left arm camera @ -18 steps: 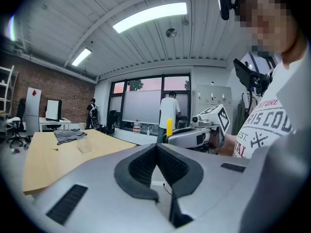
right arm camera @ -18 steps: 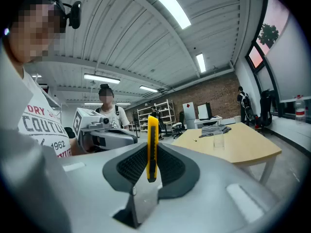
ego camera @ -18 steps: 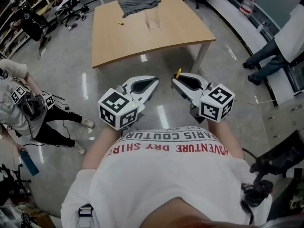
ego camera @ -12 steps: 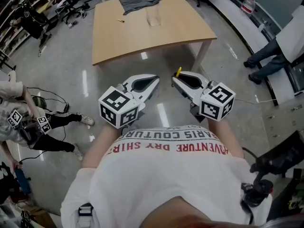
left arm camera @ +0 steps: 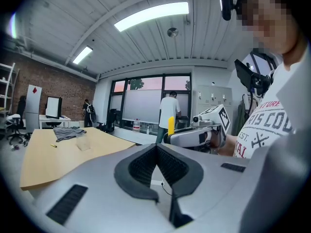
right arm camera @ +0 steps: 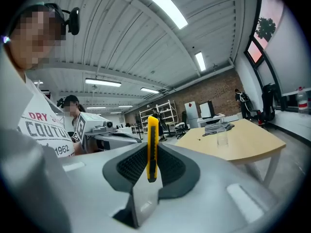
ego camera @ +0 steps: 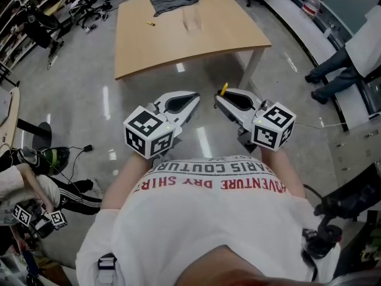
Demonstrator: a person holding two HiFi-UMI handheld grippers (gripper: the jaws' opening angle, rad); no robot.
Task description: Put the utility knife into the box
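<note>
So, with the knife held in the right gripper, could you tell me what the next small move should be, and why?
Probably step forward and carry the right gripper toward the table: the yellow utility knife is clamped between its jaws, but the clear box stands far off on the tabletop, out of reach from here. The left gripper is shut and empty.

Glossy grey floor (ego camera: 83, 94); light wood table (ego camera: 220, 34) far centre. Brick wall (left arm camera: 48, 84) far left, dark-framed windows (left arm camera: 141, 106) right. Strip lights (left arm camera: 151, 15) on ribbed ceiling (left arm camera: 121, 52).
</note>
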